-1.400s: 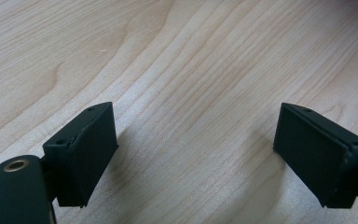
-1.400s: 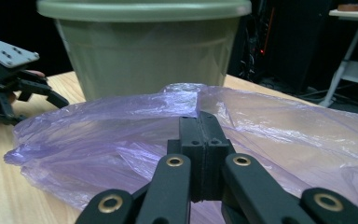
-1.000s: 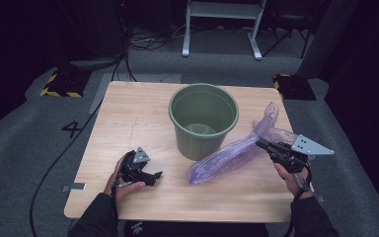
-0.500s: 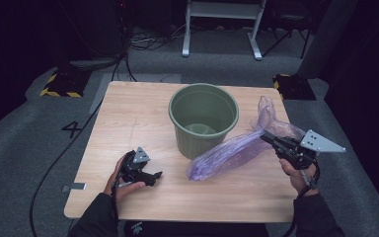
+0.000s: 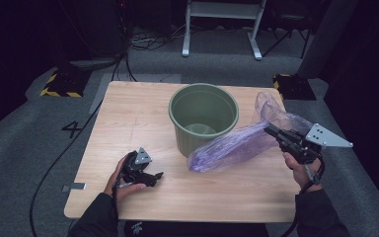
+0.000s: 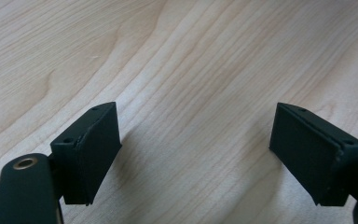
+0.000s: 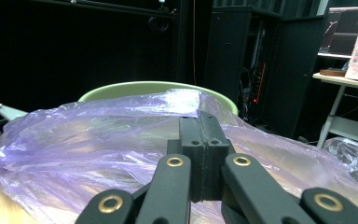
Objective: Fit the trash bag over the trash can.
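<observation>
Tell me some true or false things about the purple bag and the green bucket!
1. The right gripper has its jaws shut on the purple bag. True.
2. The green bucket lies tipped over on the table. False: it stands upright.
3. The left gripper holds the bag too. False: its jaws are open with nothing between them.
4. One end of the bag rests on the table beside the bucket. True.

The right tool (image 5: 270,129) is a bit higher and further right now, dragging the purple bag (image 5: 232,146) with it, so more of it hangs off the tabletop (image 5: 128,118).
</observation>
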{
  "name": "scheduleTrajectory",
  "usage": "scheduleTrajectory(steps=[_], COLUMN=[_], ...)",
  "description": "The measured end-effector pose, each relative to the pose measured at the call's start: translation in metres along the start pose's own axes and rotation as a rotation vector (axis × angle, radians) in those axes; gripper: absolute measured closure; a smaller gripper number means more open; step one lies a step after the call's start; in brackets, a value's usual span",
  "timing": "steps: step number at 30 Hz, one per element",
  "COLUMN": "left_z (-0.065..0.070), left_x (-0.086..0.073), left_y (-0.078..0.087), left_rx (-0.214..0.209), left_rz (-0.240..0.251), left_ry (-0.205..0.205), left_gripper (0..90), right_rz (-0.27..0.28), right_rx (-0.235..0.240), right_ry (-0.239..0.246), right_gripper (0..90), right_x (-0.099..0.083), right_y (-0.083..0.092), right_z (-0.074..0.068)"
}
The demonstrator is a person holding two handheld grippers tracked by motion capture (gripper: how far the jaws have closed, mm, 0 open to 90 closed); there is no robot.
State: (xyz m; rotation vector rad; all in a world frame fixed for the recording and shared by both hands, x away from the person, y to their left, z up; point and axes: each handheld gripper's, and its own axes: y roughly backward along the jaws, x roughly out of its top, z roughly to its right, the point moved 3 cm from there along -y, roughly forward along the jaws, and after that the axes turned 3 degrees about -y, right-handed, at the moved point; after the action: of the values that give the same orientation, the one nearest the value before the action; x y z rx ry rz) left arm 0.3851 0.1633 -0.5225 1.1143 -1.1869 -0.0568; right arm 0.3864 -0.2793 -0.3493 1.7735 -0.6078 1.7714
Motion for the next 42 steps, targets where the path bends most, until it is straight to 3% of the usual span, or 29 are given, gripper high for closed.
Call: scheduleTrajectory(steps=[4, 12, 22, 26, 30, 32, 36, 42], left_z=[0.006, 0.014, 0.007, 0.008, 0.021, 0.024, 0.04, 0.053], left_x=[0.003, 0.018, 0.03, 0.037, 0.051, 0.054, 0.072, 0.089], left_y=[0.001, 0.015, 0.026, 0.036, 0.051, 0.053, 0.066, 0.079], left_rx=[-0.012, -0.019, -0.002, -0.001, 0.001, 0.001, -0.027, -0.043], left_rz=[0.007, 0.095, 0.147, 0.188, 0.254, 0.264, 0.328, 0.385], left_ry=[-0.03, -0.058, -0.064, -0.073, -0.102, -0.117, -0.159, -0.193], left_gripper=[15.9, 16.3, 17.1, 17.8, 18.4, 18.4, 18.5, 18.9], right_rz=[0.001, -0.012, -0.047, -0.047, -0.05, -0.055, -0.065, -0.085], right_rx=[-0.012, -0.044, -0.087, -0.097, -0.118, -0.127, -0.144, -0.155], right_ry=[0.003, 0.013, 0.027, 0.03, 0.041, 0.042, 0.044, 0.052], right_gripper=[90.0, 90.0, 90.0, 90.0, 90.0, 90.0, 90.0, 90.0], right_x=[0.003, 0.013, 0.022, 0.028, 0.036, 0.038, 0.041, 0.041], right_y=[-0.001, -0.007, -0.026, -0.033, -0.036, -0.038, -0.041, -0.046], right_z=[0.002, 0.009, 0.019, 0.02, 0.023, 0.024, 0.026, 0.026])
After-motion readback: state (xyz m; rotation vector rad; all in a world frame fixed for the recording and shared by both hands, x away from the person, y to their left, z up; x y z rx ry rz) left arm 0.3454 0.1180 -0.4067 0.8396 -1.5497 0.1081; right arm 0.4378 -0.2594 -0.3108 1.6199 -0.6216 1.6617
